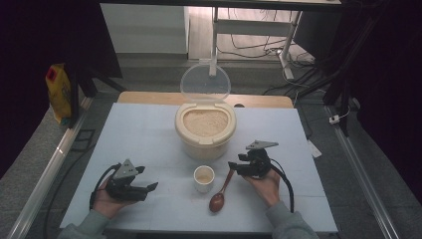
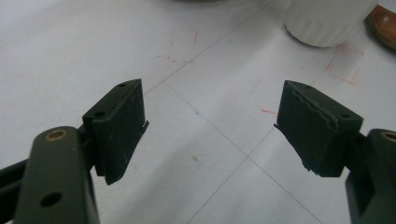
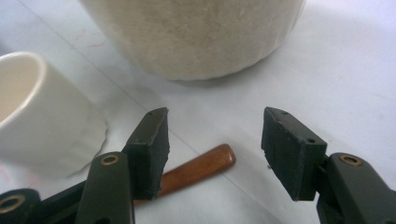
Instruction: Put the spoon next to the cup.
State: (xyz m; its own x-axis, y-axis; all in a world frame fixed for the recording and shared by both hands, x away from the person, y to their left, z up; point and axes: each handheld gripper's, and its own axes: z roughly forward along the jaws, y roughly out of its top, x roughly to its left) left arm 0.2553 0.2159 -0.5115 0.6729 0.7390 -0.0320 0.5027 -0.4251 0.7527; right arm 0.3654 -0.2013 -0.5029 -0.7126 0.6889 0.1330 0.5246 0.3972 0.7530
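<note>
A cream rice container (image 1: 205,130), its clear lid (image 1: 205,83) tipped up, stands mid-table full of grain. In front of it is a small white cup (image 1: 204,178) with some grain inside. A brown wooden spoon (image 1: 220,193) lies flat to the cup's right, bowl toward me. My right gripper (image 1: 233,166) is open over the handle's tip. In the right gripper view the handle (image 3: 201,168) lies on the table between the parted jaws (image 3: 215,144), untouched, with the cup (image 3: 42,112) and container (image 3: 196,32) close by. My left gripper (image 1: 151,188) is open and holds nothing (image 2: 210,126).
The white table (image 1: 139,134) has bare room on both sides of the container. A yellow bag (image 1: 58,92) sits off the left edge. A wooden table edge (image 1: 149,97) and a white desk frame (image 1: 249,25) with cables stand behind.
</note>
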